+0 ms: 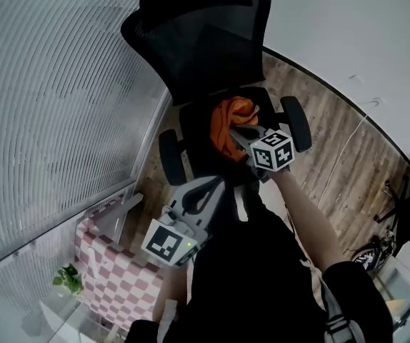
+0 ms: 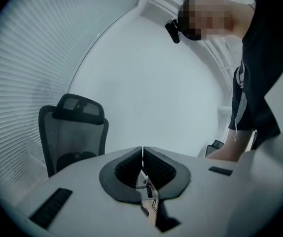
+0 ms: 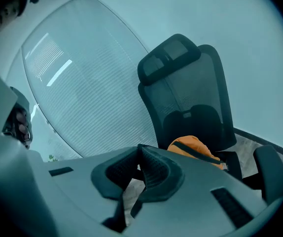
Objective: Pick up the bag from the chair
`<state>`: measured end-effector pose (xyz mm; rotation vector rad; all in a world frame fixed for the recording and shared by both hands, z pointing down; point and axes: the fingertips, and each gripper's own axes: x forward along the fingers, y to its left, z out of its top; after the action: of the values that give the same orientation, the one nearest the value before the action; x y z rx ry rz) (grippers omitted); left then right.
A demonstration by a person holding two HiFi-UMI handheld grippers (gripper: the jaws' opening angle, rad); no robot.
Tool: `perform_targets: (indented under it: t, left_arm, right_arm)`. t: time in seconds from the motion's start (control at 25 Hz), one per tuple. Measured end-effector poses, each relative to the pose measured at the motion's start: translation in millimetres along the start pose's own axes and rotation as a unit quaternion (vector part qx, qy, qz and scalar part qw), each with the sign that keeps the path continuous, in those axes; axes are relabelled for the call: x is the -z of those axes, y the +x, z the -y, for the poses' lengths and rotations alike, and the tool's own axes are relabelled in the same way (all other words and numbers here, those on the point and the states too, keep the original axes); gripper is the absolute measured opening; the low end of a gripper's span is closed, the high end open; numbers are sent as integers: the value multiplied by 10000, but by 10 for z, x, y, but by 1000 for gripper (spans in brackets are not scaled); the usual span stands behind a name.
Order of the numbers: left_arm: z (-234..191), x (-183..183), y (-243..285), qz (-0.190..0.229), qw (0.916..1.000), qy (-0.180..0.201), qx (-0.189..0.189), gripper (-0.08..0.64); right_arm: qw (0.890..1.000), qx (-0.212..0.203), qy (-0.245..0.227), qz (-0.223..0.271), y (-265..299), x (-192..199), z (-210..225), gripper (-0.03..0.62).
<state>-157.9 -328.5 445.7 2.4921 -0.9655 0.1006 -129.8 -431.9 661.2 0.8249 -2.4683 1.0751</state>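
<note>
Two claws, both shut and empty, face a black chair (image 1: 198,45) where the orange bag (image 1: 226,123) lies slumped low against the chair's back. The right claw (image 1: 239,133) hangs at the bag's near side above the chair's front edge, apparently lined up for the grab, though its jaws would have to part first. The left claw (image 1: 212,188) sits lower, off the chair's front, seemingly kept out of the way.

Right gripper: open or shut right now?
Shut: the right gripper has its jaw tips touching, nothing between; the bag lies beyond on the chair.
</note>
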Motion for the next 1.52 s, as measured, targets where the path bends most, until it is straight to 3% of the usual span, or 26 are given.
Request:
perform_targets:
  t: [0.4,0.88,1.24,1.52]
  left_arm:
    - [616,166,-94,106,9994,221,-232,34]
    - [1435,370,-295,338,9975,187,-599,34]
    - [1685,428,-559,499,9932,248,-1023,34]
    - [1803,489,-749,483,9931,333,-1013,34]
  right_arm:
    - [9989,-388,-161,206,-728,156,-468,37]
    - [9931,-784,-387,783,-1666,279,-916,37]
    - [9827,-885,-1051,1243,-2258,142,-1309,35]
    - [9743,-820,-1257,1681,-2635,82,-1589,34]
